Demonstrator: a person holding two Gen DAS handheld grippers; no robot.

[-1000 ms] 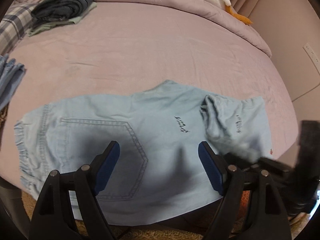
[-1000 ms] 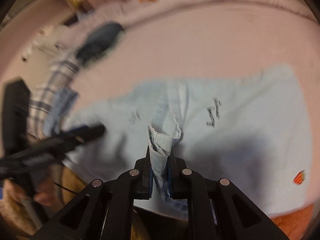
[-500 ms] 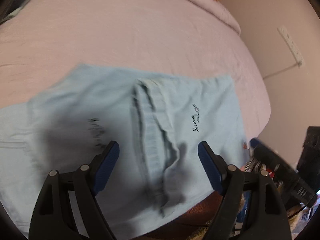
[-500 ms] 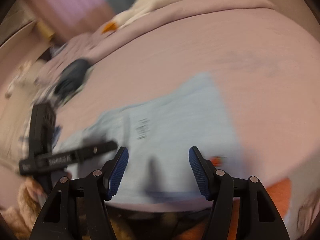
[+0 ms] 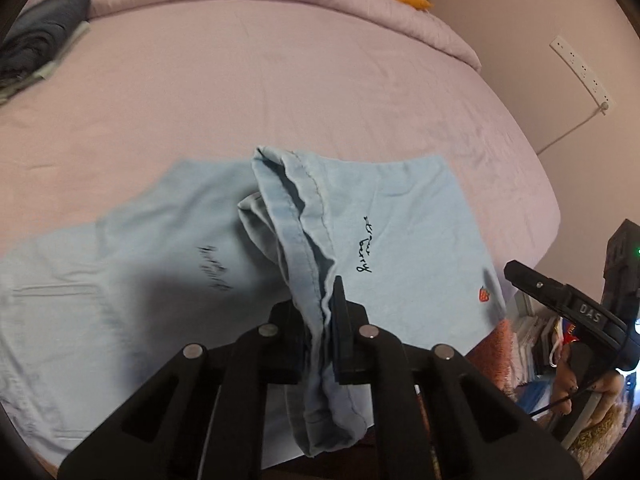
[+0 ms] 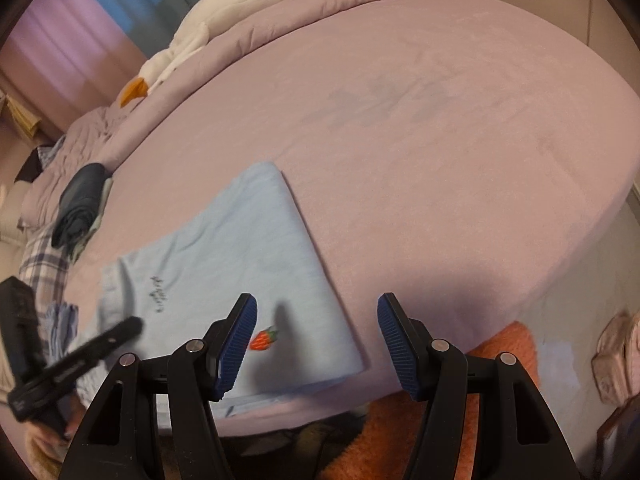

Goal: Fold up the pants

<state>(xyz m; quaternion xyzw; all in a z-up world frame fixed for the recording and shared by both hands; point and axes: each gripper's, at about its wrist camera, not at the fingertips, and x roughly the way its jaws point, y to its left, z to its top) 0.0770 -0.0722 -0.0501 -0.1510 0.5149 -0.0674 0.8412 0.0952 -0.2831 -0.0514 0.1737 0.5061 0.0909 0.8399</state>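
Light blue pants (image 5: 400, 216) lie flat near the front edge of a lilac bed (image 5: 280, 80). My left gripper (image 5: 322, 344) is shut on a bunched fold of the pants at the middle, lifting a ridge of cloth. My right gripper (image 6: 316, 344) is open and empty, hovering over the pants' right corner (image 6: 248, 240) beside a small strawberry patch (image 6: 263, 340). The right gripper also shows in the left wrist view (image 5: 560, 300), and the left gripper in the right wrist view (image 6: 72, 364).
Folded dark clothes (image 5: 36, 48) and plaid cloth (image 6: 44, 268) lie at the bed's far left. A white goose toy (image 6: 200, 36) lies on the rolled duvet at the back. An orange rug (image 6: 420, 420) lies below the bed edge. A wall socket strip (image 5: 580, 68) is on the right.
My right gripper let go of the bunched cloth, opened and moved to the pants' right corner. My left gripper swung right and shut on that same bunched fold.
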